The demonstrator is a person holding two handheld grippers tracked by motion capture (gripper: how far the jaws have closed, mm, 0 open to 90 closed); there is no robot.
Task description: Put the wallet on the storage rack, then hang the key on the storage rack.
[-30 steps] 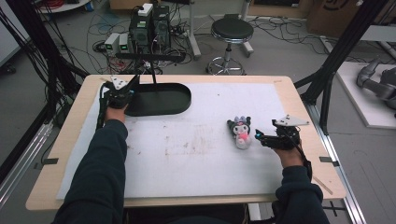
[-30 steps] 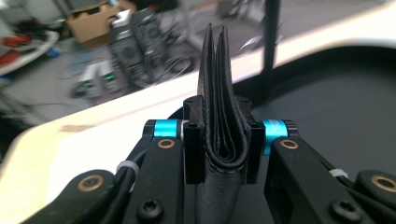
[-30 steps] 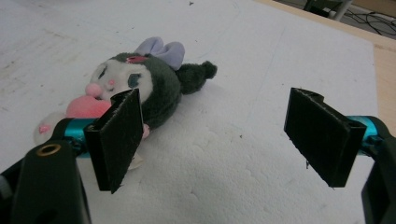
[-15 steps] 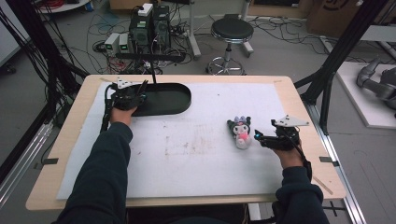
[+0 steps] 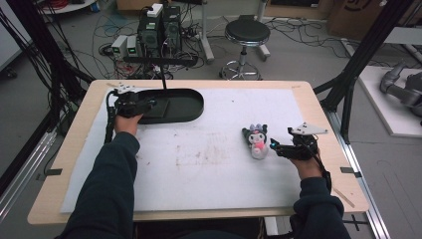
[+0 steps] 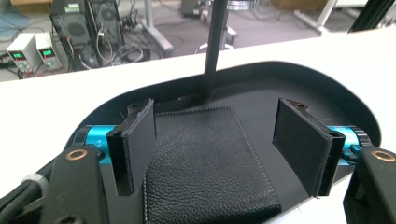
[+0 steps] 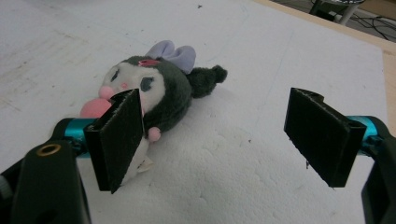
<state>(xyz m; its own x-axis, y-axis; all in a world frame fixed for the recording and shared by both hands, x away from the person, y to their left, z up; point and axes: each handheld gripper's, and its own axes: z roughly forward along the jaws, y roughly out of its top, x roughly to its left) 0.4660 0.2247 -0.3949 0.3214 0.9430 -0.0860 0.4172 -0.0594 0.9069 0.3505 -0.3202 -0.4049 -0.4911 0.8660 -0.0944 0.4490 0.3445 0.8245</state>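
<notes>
A black leather wallet (image 6: pixel 201 158) lies flat in the left end of a black oval tray (image 5: pixel 191 99). My left gripper (image 6: pixel 215 107) hovers over that end (image 5: pixel 149 105); its jaws have just been opening and stand wide, with the wallet between the pads and free of them. A small plush toy (image 5: pixel 257 140) with a dark head, lilac bow and pink parts lies on the white mat. My right gripper (image 5: pixel 274 147) sits just right of it, open. In the right gripper view the plush toy (image 7: pixel 159 93) lies behind the left pad, with bare mat between the jaws of the right gripper (image 7: pixel 217 100).
A thin black post (image 6: pixel 215 46) rises from the tray's far rim. The white mat (image 5: pixel 214 164) covers most of the wooden table. Beyond the table's far edge stand a stool (image 5: pixel 246 35), electronics boxes (image 5: pixel 159 25) and cables on the floor.
My left gripper has shifted a little to the right, over the tray's left end, and its jaws have spread. The right gripper and the plush toy have not moved.
</notes>
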